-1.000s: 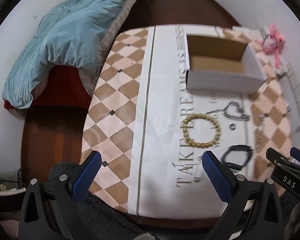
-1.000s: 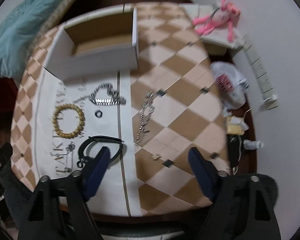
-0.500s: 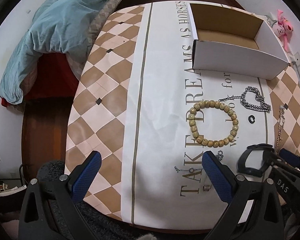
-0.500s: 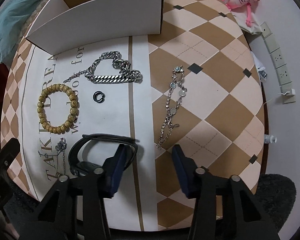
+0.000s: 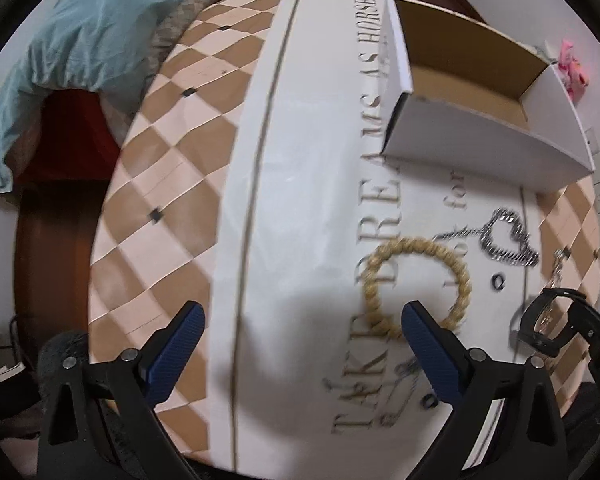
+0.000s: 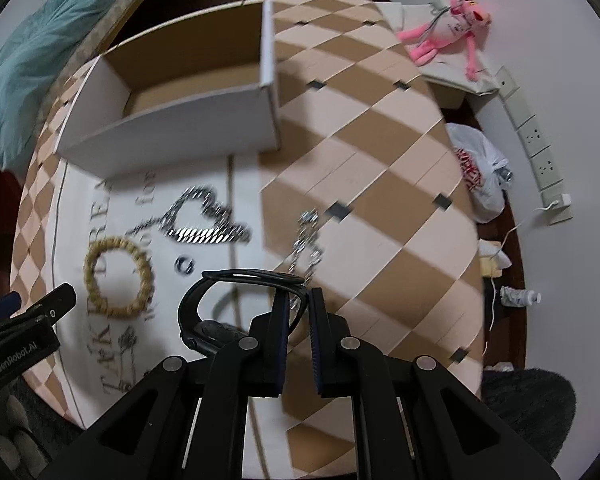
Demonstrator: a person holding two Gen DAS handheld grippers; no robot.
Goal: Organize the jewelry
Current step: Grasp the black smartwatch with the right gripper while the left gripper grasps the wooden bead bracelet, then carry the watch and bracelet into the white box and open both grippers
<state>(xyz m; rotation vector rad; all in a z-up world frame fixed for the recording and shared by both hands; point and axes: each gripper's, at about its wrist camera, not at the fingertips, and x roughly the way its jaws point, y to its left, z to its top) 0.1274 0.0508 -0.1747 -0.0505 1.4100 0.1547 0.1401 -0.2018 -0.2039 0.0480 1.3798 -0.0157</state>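
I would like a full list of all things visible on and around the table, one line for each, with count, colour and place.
box: one, white outside and brown inside, open, far side of table
bead bracelet: one, tan, on white strip
chain: one, silver, near box
small ring: one, dark, beside bead bracelet
thin bracelet: one, silver, on checked part
watch: one, black, its band between the closing right jaws
plush toy: one, pink, beyond table
blanket: one, teal, beside table
left gripper: blue pads, open
right gripper: closing on watch band
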